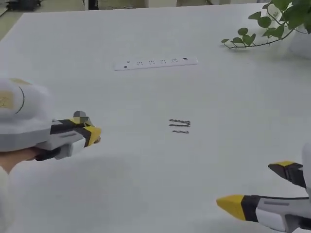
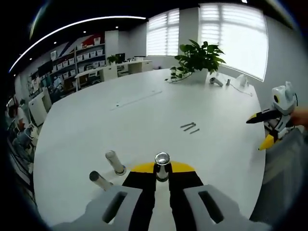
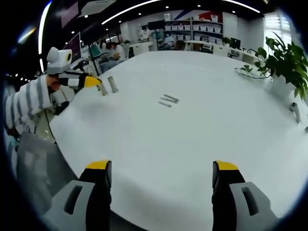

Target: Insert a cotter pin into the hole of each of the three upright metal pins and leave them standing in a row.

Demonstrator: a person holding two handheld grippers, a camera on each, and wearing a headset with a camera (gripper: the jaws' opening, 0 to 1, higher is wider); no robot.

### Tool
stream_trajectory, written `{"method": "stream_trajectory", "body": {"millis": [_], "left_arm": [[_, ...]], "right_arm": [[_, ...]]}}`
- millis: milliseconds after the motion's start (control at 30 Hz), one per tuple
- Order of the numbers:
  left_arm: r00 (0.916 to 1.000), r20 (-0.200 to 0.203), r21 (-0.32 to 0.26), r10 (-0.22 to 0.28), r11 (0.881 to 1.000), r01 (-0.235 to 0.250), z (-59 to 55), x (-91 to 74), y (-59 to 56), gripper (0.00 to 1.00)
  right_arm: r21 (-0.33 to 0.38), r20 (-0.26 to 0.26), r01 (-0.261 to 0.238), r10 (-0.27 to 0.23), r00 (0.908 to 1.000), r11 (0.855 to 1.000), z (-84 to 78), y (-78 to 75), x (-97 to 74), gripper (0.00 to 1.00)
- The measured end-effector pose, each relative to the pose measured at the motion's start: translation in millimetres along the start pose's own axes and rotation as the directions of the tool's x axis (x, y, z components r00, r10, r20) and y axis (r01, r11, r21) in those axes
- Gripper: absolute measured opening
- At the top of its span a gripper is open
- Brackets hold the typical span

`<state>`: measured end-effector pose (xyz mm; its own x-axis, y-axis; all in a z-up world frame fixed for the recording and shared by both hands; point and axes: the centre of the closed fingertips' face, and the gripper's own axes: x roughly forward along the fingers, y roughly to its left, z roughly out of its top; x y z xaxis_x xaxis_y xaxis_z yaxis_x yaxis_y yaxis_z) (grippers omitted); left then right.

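Observation:
Three small cotter pins [image 1: 179,125] lie together on the white table [image 1: 146,184]; they also appear as cotter pins [image 2: 190,127] and cotter pins [image 3: 168,100]. My left gripper [image 2: 162,172] is shut on an upright metal pin [image 2: 162,160] with a round shiny head. Two more metal pins [image 2: 114,161] stand just to its left. In the head view the left gripper [image 1: 92,136] is at the left edge, with the held pin's top [image 1: 80,116] above its jaws. My right gripper [image 3: 162,166] is open and holds nothing; it is the right gripper [image 1: 250,187] at the lower right, well short of the cotter pins.
A white power strip [image 1: 155,63] lies across the far middle of the table. A potted plant [image 1: 277,22] with trailing leaves stands at the far right corner. A person's striped sleeve [image 3: 29,108] is behind the left gripper.

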<state>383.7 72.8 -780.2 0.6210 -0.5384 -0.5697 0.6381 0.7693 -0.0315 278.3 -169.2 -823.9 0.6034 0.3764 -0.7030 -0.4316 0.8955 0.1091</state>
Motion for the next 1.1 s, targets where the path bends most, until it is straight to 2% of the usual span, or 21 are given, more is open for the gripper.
{"method": "stream_trajectory", "body": {"millis": [167, 333, 467, 667, 733, 900, 1100], "left_arm": [[0.9982, -0.020, 0.048, -0.057, 0.997, 0.058, -6.2, 3.3, -20.7, 0.07], [0.9957, -0.035, 0.091, -0.086, 0.992, 0.089, -10.2, 7.8, -35.0, 0.07], [0.9929, -0.030, 0.079, -0.115, 0.990, 0.117, -14.2, 11.3, -44.6, 0.07], [0.9871, -0.050, 0.070, -0.152, 0.985, 0.155, -29.2, 16.4, -57.4, 0.07], [0.9849, -0.054, 0.092, -0.165, 0.981, 0.169, -34.3, 17.7, -62.3, 0.07], [0.9799, -0.082, 0.087, -0.182, 0.978, 0.189, -47.9, 22.3, -67.3, 0.07], [0.9765, -0.092, 0.073, -0.195, 0.977, 0.202, -53.7, 24.2, -70.3, 0.07]], "right_arm": [[0.000, 0.000, -0.006, 0.006, 1.0000, 1.000, 1.3, 1.8, 1.0, 0.87], [-0.004, -0.005, -0.010, 0.009, 0.9999, 1.000, 0.3, 2.8, 1.3, 0.87], [-0.006, -0.005, -0.008, 0.008, 1.0000, 1.000, 1.2, 2.1, 0.6, 0.87], [-0.003, -0.006, -0.004, 0.004, 1.0000, 1.000, 0.5, 1.5, 0.6, 0.87], [-0.005, -0.008, -0.006, 0.006, 0.9999, 1.000, -0.1, 1.8, 0.7, 0.87], [-0.007, -0.012, -0.012, 0.012, 0.9999, 1.000, -0.7, 2.8, 1.6, 0.87], [-0.010, -0.013, -0.014, 0.014, 0.9998, 1.000, 0.1, 3.4, 2.3, 0.87]]}}
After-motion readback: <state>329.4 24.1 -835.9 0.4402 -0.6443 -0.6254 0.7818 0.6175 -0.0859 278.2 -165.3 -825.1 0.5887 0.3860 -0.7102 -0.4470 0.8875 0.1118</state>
